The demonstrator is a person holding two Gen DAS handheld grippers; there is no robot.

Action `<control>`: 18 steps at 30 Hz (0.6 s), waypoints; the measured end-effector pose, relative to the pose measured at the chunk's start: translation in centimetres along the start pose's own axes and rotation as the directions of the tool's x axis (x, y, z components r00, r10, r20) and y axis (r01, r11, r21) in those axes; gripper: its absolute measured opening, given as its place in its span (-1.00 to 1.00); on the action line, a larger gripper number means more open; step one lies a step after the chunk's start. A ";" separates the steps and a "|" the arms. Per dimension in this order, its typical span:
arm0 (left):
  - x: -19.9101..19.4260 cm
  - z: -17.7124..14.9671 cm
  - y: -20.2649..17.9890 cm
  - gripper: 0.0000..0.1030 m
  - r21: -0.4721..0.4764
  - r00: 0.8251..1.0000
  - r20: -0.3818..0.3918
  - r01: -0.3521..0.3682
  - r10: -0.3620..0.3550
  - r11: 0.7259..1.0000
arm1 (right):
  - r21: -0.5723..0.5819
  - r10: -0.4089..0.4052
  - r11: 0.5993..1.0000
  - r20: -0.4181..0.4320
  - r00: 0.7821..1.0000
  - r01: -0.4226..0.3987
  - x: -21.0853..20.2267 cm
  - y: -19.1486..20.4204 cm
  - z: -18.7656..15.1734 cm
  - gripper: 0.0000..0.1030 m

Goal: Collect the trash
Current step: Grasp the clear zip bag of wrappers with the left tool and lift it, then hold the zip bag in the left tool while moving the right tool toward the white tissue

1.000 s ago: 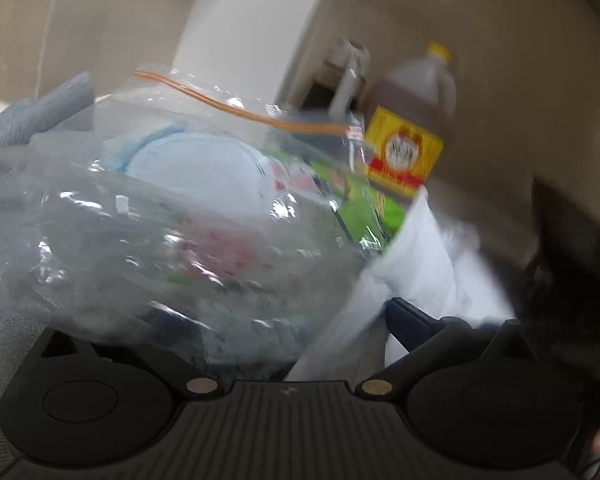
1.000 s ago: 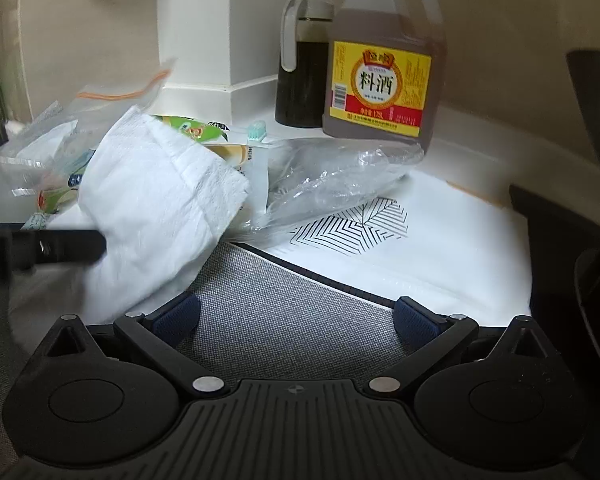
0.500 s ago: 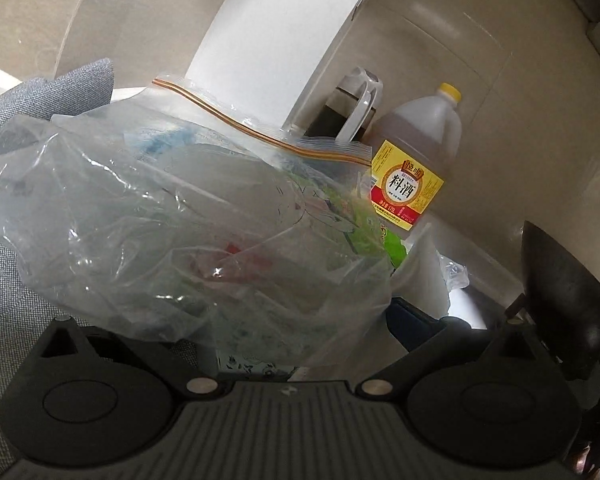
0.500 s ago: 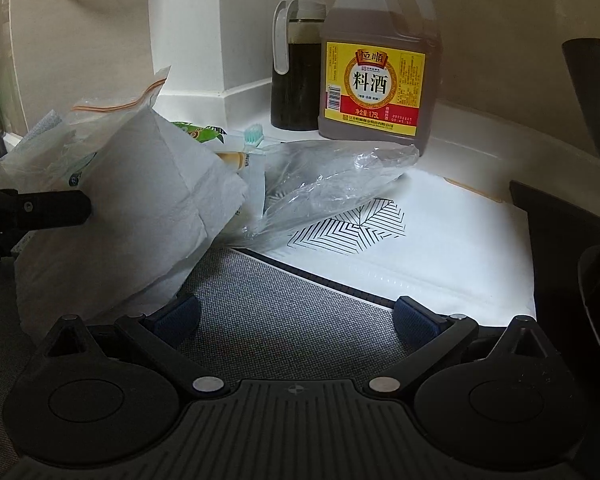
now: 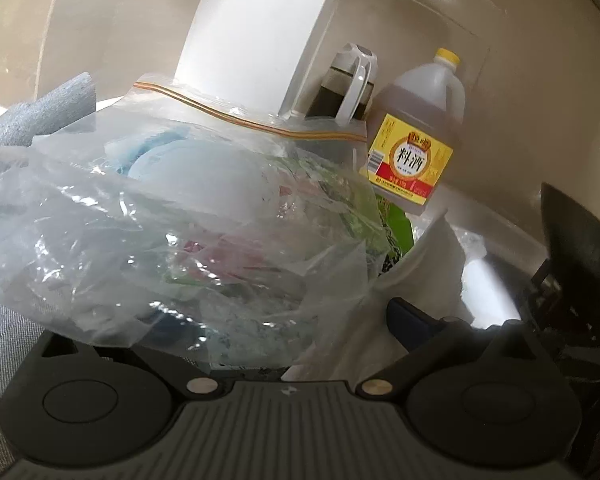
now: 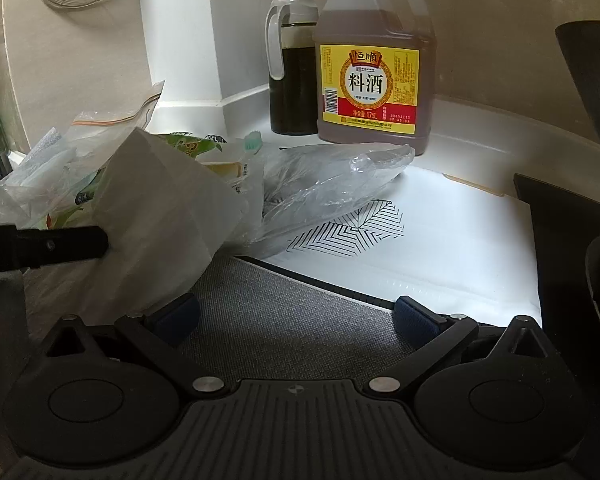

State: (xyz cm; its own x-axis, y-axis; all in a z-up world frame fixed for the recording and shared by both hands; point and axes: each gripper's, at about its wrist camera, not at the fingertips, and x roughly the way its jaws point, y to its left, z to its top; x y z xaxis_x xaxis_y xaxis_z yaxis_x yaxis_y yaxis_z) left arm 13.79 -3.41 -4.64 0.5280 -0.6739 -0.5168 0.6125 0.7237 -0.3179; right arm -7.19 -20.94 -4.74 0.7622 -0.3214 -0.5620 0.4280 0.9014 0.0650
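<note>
Left tongs (image 5: 284, 344) pinch the clear trash bag (image 5: 172, 240) and white tissue (image 6: 156, 232), held at 10 o'clock in the right view. Right tongs (image 6: 296, 316) spread, empty, over the desk (image 6: 284, 320). Judged mid-collection: next, reach to the loose plastic wrapper (image 6: 332, 184) at 12 o'clock, before the cooking wine jug (image 6: 374, 56).
</note>
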 end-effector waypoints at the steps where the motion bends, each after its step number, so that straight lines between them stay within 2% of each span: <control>1: 0.1 0.0 0.0 1.00 0.004 1.000 -0.001 -0.002 0.002 1.000 | 0.000 -0.001 1.000 0.000 1.000 0.001 0.0 0.0 0.0 1.00; 18: 0.7 0.1 -0.5 1.00 0.037 1.000 -0.013 -0.019 0.019 0.999 | 0.012 0.004 1.000 0.012 1.000 -0.004 -0.1 -0.1 -0.3 1.00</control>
State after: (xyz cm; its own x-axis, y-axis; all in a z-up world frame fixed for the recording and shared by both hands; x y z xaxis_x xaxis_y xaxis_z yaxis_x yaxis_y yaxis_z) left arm 13.89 -4.21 -4.78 0.5320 -0.6580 -0.5328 0.6239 0.7301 -0.2787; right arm -7.44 -20.88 -4.88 0.7694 -0.3212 -0.5522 0.4306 0.8993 0.0768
